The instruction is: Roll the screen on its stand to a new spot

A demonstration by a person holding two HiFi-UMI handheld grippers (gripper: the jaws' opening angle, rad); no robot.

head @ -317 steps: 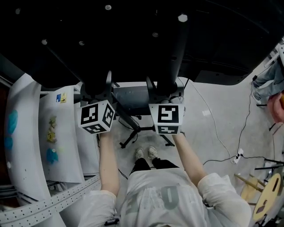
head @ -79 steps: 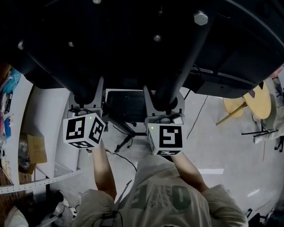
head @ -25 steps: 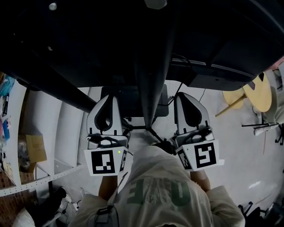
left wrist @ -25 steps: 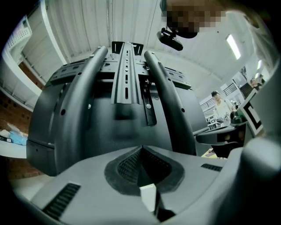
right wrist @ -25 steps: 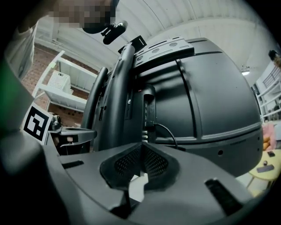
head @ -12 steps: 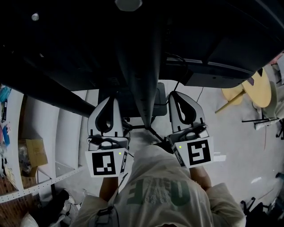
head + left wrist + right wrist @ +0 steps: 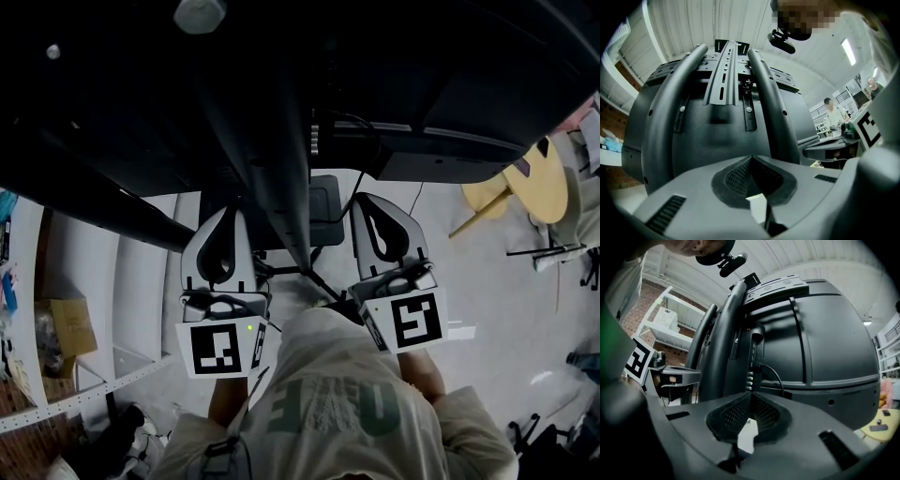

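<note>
The big black screen point(image 7: 394, 84) fills the top of the head view, seen from the back, and its dark stand pole point(image 7: 281, 187) runs down between my two grippers. Left of the pole, my left gripper point(image 7: 228, 208) is shut and holds nothing. My right gripper point(image 7: 361, 199), on the pole's other side, is likewise shut and empty. In the left gripper view the closed jaws point(image 7: 751, 158) face two curved poles point(image 7: 764, 84) and the mounting bracket point(image 7: 724, 70). In the right gripper view the closed jaws point(image 7: 751, 394) face the screen's rear shell point(image 7: 825, 333), with a cable point(image 7: 773, 376) plugged in.
White shelving point(image 7: 112, 281) and a cardboard box point(image 7: 66, 323) stand at the left. A yellow round stool point(image 7: 534, 183) is at the right. The stand's base point(image 7: 323, 211) sits on the grey floor just ahead of my feet. A person point(image 7: 829, 105) is far off.
Seconds ago both grippers were closed around the stand's poles; since a second ago they sit drawn back and off them. In the last second the pole drifted left in the head view.
</note>
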